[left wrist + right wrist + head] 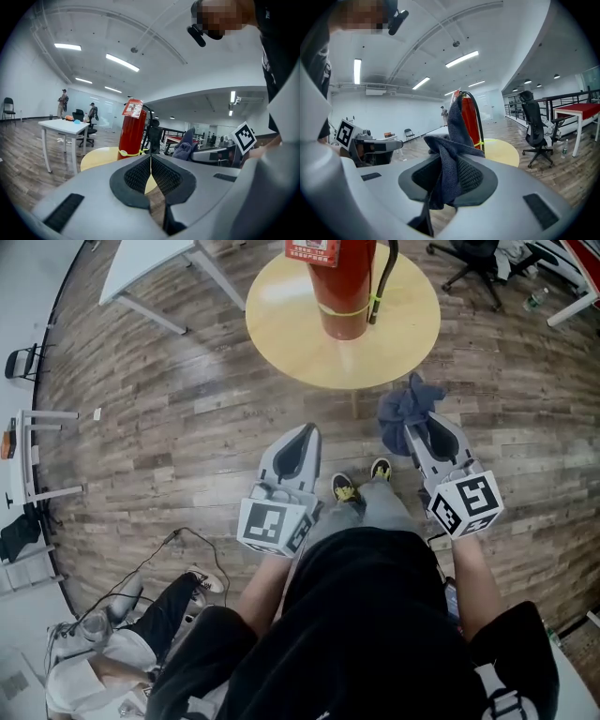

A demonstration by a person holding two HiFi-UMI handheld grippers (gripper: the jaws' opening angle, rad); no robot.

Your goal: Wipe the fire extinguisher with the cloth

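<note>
No word, brand or number can be read anywhere in this scene. A red-and-white label (pixel 312 251) sits high on the fire extinguisher (pixel 342 296), which stands near the middle of the round desk (pixel 281 306). Its print is too small and blurred to make out in either the head view or the left gripper view. Black-and-white square markers cover the left cube (pixel 272 526) on the left gripper (pixel 306 435) and the right cube (pixel 466 505) on the right gripper (pixel 419 426). They are patterns only, with no letters or digits.
</note>
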